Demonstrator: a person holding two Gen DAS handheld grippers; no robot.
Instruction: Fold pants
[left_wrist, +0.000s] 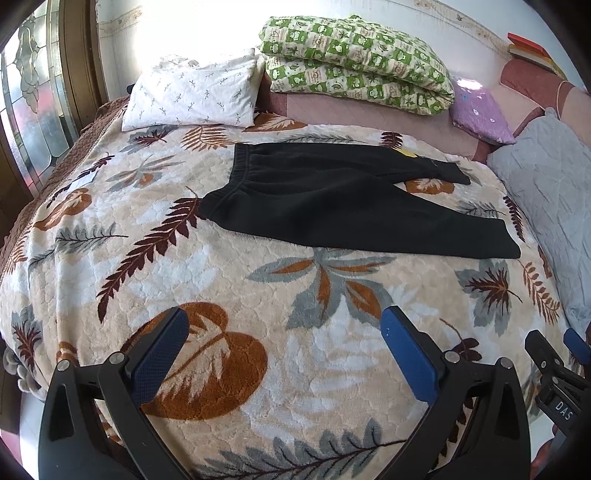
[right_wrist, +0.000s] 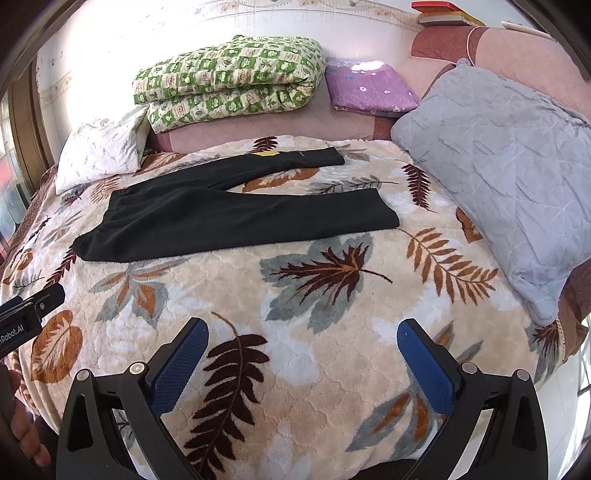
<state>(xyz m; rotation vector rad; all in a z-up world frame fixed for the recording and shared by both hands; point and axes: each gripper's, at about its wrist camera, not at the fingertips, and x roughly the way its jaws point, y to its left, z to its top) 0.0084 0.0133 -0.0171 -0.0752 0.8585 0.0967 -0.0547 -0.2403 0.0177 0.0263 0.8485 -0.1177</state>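
Leaf-patterned blanket (left_wrist: 236, 373) covers the bed, with black pants (left_wrist: 332, 199) lying flat across its far half, waistband toward the left, both legs spread apart toward the right. A yellow tag (right_wrist: 269, 153) shows on the far leg. Behind them sit a white pillow (left_wrist: 192, 96), a folded green quilt (left_wrist: 354, 62), a purple cloth (left_wrist: 480, 114) and a grey pillow (right_wrist: 506, 177) at the right. Left gripper (left_wrist: 284, 350) and right gripper (right_wrist: 303, 358) hover over the near blanket, well short of the pants, jaws wide open and empty.
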